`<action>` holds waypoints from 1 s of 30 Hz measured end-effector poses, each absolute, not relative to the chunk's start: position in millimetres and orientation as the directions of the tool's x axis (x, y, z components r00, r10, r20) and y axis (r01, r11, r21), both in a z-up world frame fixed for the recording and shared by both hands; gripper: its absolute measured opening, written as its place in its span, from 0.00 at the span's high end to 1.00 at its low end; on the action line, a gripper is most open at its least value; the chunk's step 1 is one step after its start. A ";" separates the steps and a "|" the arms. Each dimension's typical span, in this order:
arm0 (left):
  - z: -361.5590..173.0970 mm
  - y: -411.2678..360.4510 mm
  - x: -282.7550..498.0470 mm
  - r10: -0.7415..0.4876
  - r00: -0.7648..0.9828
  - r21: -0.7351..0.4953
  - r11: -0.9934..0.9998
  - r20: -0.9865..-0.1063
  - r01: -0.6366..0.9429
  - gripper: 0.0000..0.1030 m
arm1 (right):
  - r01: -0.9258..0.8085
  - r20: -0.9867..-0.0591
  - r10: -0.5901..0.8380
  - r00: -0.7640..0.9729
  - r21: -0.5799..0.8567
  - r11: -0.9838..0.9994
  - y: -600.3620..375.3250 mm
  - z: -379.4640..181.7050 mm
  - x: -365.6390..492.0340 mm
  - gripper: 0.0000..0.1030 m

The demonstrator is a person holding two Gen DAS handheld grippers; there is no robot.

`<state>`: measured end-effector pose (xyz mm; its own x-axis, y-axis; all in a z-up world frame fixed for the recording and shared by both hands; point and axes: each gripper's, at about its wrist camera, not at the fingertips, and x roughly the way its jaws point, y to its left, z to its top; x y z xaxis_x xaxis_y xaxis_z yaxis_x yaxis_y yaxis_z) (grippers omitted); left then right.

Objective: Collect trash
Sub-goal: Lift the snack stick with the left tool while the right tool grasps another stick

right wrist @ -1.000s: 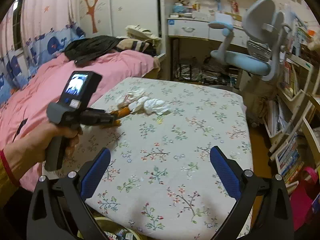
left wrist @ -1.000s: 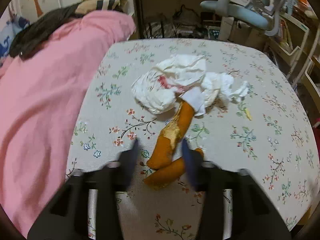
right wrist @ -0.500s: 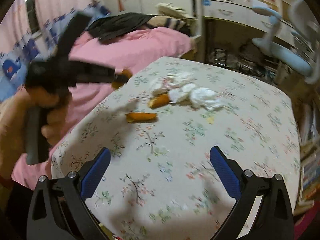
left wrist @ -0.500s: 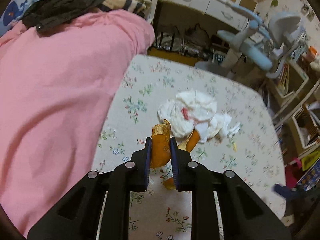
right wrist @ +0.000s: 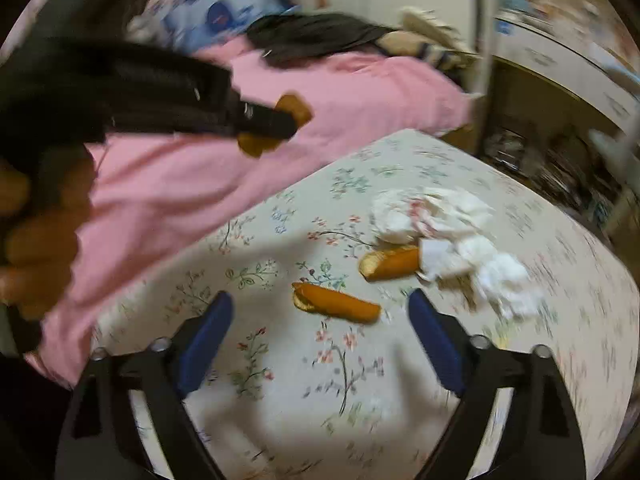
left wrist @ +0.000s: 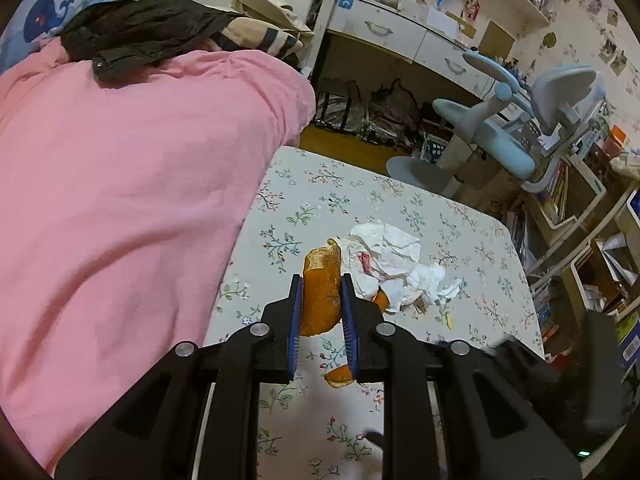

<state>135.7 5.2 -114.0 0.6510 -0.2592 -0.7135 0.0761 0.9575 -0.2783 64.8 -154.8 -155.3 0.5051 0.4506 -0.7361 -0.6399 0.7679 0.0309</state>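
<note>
Clamped between the blue pads of the left gripper [left wrist: 322, 300] is an orange strip of fruit peel [left wrist: 321, 296], lifted clear of the table with its pale, torn end pointing away from the camera. From the right wrist view the same peel [right wrist: 294, 110] shows as a blurred orange lump at the tip of the left gripper [right wrist: 280, 122], held in the air in front of the pink bedspread [right wrist: 352, 92]. A hand [right wrist: 36, 240] grips that tool's handle at the left edge of the picture.

Right gripper [right wrist: 320, 328] has its jaws apart, and they have just been closing in somewhat; nothing is between them. It hangs over the table covered in a cream cloth with small flower sprigs [right wrist: 360, 400].

Two more orange peel strips lie on that cloth. One peel strip [right wrist: 336, 304] lies flat just ahead of the right gripper's fingers. The other peel strip [right wrist: 390, 262] lies a little farther on, its far end touching a heap of crumpled white tissues [right wrist: 444, 232] with red marks on it. In the left wrist view the tissue heap [left wrist: 396, 264] sits just beyond the held peel, near the table's middle.

Beyond the table stands a pale blue desk chair [left wrist: 520, 128].
</note>
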 end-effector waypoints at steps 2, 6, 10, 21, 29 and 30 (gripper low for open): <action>-112.5 10.5 134.6 -0.254 0.657 -0.283 0.957 -0.710 0.064 0.83 | -0.676 -0.764 0.450 0.462 0.025 0.737 -147.1 -162.0 78.2 0.29; -109.3 19.7 136.5 -0.240 0.667 -0.281 0.959 -0.705 0.049 0.83 | -0.716 -0.806 0.424 0.413 0.001 0.698 -135.3 -173.7 94.3 0.37; -109.4 22.4 140.2 -0.237 0.666 -0.281 0.959 -0.707 0.042 0.83 | -0.749 -0.844 0.395 0.363 -0.013 0.662 -126.6 -189.0 99.1 0.48; -108.5 15.2 139.3 -0.236 0.663 -0.262 0.963 -0.711 0.062 0.83 | -0.627 -0.850 0.358 0.387 0.042 0.778 -176.8 -180.8 67.3 0.84; -123.3 11.2 137.2 -0.237 0.615 -0.217 0.970 -0.752 0.108 0.83 | -0.425 -0.778 0.425 0.462 0.226 0.876 -240.6 -150.8 37.1 0.84; -130.2 13.7 138.5 -0.240 0.601 -0.225 0.969 -0.763 0.101 0.83 | -0.400 -0.759 0.440 0.480 0.258 0.880 -246.4 -143.9 33.2 0.84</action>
<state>138.5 13.7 -130.2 0.6009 -0.2398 -0.7625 0.1008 0.9691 -0.2253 33.2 -246.4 -143.9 0.4800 0.4405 -0.7587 -0.3996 0.8797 0.2578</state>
